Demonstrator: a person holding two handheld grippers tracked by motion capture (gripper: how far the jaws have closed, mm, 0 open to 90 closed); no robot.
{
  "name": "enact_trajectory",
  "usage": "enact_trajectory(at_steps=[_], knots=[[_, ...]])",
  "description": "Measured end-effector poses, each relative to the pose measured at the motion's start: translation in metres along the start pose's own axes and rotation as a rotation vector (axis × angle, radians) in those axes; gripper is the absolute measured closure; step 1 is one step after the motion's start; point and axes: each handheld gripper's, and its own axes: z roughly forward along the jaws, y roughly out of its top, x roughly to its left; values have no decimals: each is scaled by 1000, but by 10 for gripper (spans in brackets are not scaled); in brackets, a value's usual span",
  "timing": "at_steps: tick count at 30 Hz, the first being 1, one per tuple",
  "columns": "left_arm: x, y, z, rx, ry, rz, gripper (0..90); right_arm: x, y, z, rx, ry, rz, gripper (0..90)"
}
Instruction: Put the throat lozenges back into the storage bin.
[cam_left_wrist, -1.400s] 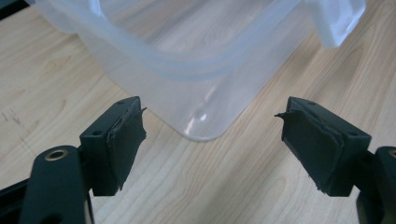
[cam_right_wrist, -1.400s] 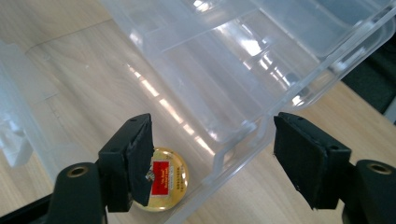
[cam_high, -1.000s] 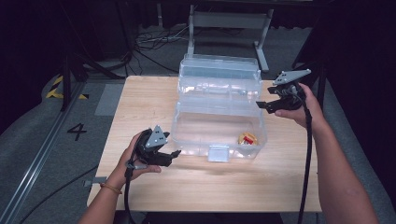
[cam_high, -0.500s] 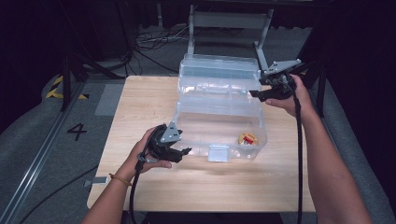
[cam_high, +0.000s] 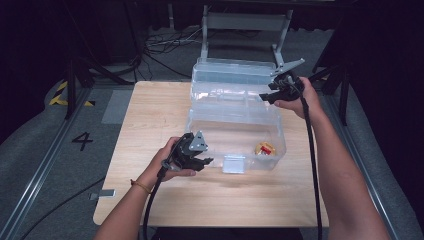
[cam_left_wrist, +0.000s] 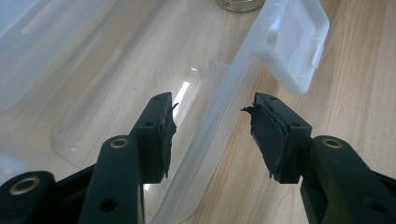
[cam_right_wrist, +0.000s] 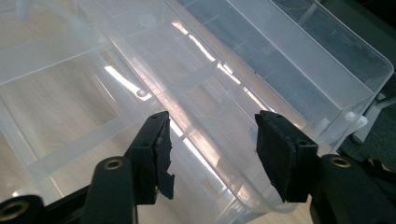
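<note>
A clear plastic storage box (cam_high: 235, 125) stands on the wooden table (cam_high: 150, 110), its lid (cam_high: 235, 70) swung open at the back. A small yellow and red item (cam_high: 264, 148) lies inside near the white front latch (cam_high: 233, 163). My left gripper (cam_high: 206, 161) is at the box's front left. Its jaws have just been closing and straddle the front wall (cam_left_wrist: 219, 98), one jaw inside and one outside, with gaps on both sides. My right gripper (cam_high: 264, 97) is at the back right. Its jaws have also been closing and stand open around a clear rim (cam_right_wrist: 205, 140).
A metal chair frame (cam_high: 245, 22) stands just behind the table, with cables on the floor around it. A floor marking "4" (cam_high: 82, 141) lies to the left. Bare tabletop lies left of and in front of the box.
The left gripper has slid right up to the box's front wall. The right gripper has moved left and back onto the rear right rim. Both pairs of jaws stand narrower.
</note>
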Motion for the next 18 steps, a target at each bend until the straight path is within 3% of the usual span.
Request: enact_trajectory(at_steps=[4, 6, 11, 13, 18], knots=[[1, 1, 5, 21, -27, 11, 592, -2, 1, 5, 19, 27, -9, 532], [1, 2, 6, 25, -25, 15, 607, -1, 2, 6, 17, 45, -33, 588], [1, 7, 9, 68, -14, 44, 647, -1, 6, 6, 41, 52, -71, 619], [1, 11, 11, 78, -21, 47, 691, 0, 10, 6, 69, 57, -92, 642], [0, 15, 14, 84, -27, 52, 702, 1, 17, 5, 117, 76, -144, 701]])
